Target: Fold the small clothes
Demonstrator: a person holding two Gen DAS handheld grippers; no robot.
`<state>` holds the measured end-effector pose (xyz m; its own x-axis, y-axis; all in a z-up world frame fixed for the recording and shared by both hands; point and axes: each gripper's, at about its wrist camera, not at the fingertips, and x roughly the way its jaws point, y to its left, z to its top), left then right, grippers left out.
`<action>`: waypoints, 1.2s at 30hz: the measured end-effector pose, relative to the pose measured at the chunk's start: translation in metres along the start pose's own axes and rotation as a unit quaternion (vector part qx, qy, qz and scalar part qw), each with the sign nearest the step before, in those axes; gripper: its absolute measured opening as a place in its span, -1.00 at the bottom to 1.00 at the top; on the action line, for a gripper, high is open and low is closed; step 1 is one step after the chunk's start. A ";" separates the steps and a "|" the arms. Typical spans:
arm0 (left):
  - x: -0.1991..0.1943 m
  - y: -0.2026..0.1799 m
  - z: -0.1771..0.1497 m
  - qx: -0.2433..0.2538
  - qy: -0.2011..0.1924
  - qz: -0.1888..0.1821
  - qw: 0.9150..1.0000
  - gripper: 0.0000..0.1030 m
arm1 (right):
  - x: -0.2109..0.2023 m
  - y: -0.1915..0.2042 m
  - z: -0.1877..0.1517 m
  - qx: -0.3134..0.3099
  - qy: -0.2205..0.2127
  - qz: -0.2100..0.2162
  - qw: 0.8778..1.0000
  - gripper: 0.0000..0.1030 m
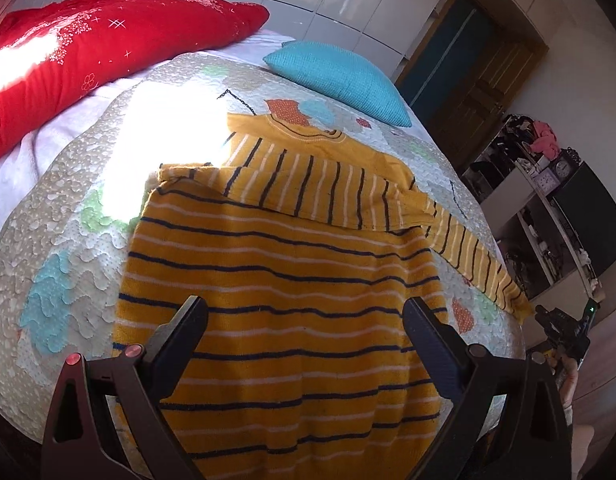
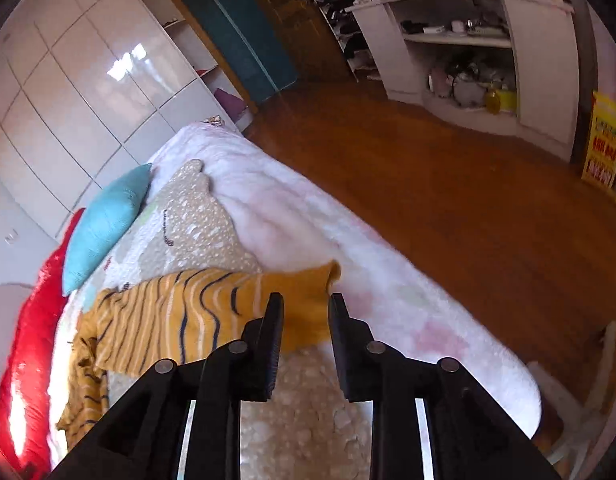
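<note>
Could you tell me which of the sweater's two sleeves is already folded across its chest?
The sunlit-side sleeve lies across the chest; the other sleeve trails outward.
</note>
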<state>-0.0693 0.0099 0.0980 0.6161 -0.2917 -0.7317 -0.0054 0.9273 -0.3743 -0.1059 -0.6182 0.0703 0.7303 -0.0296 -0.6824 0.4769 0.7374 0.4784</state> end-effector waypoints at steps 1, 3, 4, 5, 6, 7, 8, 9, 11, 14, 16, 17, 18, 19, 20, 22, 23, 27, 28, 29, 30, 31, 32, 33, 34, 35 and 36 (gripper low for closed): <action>0.003 0.000 -0.002 0.001 0.006 0.000 1.000 0.89 | -0.001 -0.005 -0.007 0.019 0.011 0.024 0.999 -0.50; 0.007 0.000 -0.006 0.001 0.012 -0.004 1.000 0.89 | 0.002 -0.011 -0.022 0.059 0.032 0.070 0.995 -0.45; 0.008 -0.001 -0.008 0.002 0.015 -0.005 1.000 0.89 | 0.005 -0.013 -0.030 0.074 0.042 0.089 0.992 -0.34; 0.009 -0.002 -0.009 0.002 0.016 -0.005 1.000 0.89 | 0.011 -0.012 -0.036 0.087 0.053 0.103 0.990 -0.29; 0.010 -0.003 -0.011 0.002 0.017 -0.007 1.000 0.89 | 0.019 -0.011 -0.042 0.097 0.062 0.108 0.987 -0.25; 0.010 -0.004 -0.012 0.003 0.018 -0.008 1.000 0.89 | 0.027 -0.008 -0.045 0.102 0.067 0.104 0.987 -0.25; 0.010 -0.005 -0.012 0.005 0.019 -0.009 1.000 0.89 | 0.034 -0.004 -0.046 0.104 0.068 0.093 0.988 -0.25; 0.009 -0.007 -0.012 0.008 0.019 -0.009 1.000 0.89 | 0.040 0.000 -0.044 0.104 0.061 0.085 0.989 -0.24; 0.006 -0.008 -0.013 0.012 0.015 -0.009 1.000 0.89 | 0.050 0.012 -0.035 0.095 0.042 0.052 0.993 -0.24; -0.003 -0.007 -0.015 0.011 0.004 -0.010 1.000 0.89 | 0.066 0.023 -0.021 0.095 0.015 0.012 0.995 -0.24; -0.007 -0.002 -0.015 0.005 0.001 -0.011 1.000 0.89 | 0.072 0.025 -0.015 0.099 0.014 0.004 0.995 -0.89; -0.010 0.002 -0.015 0.001 0.000 -0.011 1.000 0.89 | 0.072 0.025 -0.012 0.106 0.020 0.011 0.994 -0.89; -0.012 0.005 -0.015 -0.003 -0.001 -0.012 1.000 0.89 | 0.069 0.025 -0.010 0.120 0.018 0.024 0.992 -0.89; -0.015 0.009 -0.016 -0.006 -0.004 -0.014 1.000 0.89 | 0.062 0.026 -0.007 0.128 0.012 0.036 0.991 -0.89; -0.018 0.013 -0.015 -0.009 -0.007 -0.016 1.000 0.89 | 0.054 0.030 -0.004 0.125 0.003 0.045 0.991 -0.89; -0.023 0.021 -0.015 -0.016 -0.014 -0.018 1.000 0.89 | 0.038 0.049 0.003 0.102 -0.006 0.060 0.993 -0.89; -0.024 0.025 -0.015 -0.022 -0.017 -0.021 0.999 0.89 | 0.031 0.064 0.006 0.086 -0.005 0.069 0.994 -0.89; -0.030 0.043 -0.017 -0.048 -0.027 -0.037 0.998 0.89 | 0.025 0.151 0.010 0.013 0.013 0.110 0.994 -0.89; -0.032 0.047 -0.018 -0.053 -0.029 -0.039 0.997 0.89 | 0.029 0.176 0.008 -0.001 0.022 0.124 0.992 -0.89; -0.034 0.051 -0.020 -0.057 -0.031 -0.040 0.997 0.89 | 0.033 0.201 0.003 -0.016 0.032 0.139 0.990 -0.89; -0.036 0.055 -0.021 -0.059 -0.034 -0.040 0.997 0.89 | 0.037 0.228 -0.002 -0.032 0.043 0.152 0.987 -0.89; -0.040 0.060 -0.022 -0.060 -0.038 -0.038 0.997 0.89 | 0.043 0.255 -0.010 -0.050 0.052 0.161 0.984 -0.89; -0.044 0.065 -0.023 -0.060 -0.043 -0.034 0.997 0.89 | 0.049 0.282 -0.019 -0.067 0.060 0.168 0.982 -0.89; -0.048 0.071 -0.025 -0.061 -0.049 -0.028 0.996 0.89 | 0.055 0.309 -0.029 -0.084 0.070 0.176 0.978 -0.89; -0.053 0.077 -0.026 -0.063 -0.056 -0.023 0.996 0.89 | 0.061 0.336 -0.041 -0.101 0.080 0.185 0.974 -0.89; -0.057 0.083 -0.026 -0.065 -0.063 -0.017 0.996 0.89 | 0.067 0.359 -0.054 -0.116 0.090 0.192 0.970 -0.89; -0.061 0.090 -0.026 -0.068 -0.068 -0.013 0.995 0.89 | 0.074 0.384 -0.069 -0.130 0.100 0.198 0.966 -0.89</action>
<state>-0.1282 0.1050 0.0941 0.7185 -0.2718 -0.6402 -0.0885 0.8773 -0.4718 0.0978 -0.2911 0.1651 0.7087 0.4015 -0.5802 0.0209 0.8100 0.5861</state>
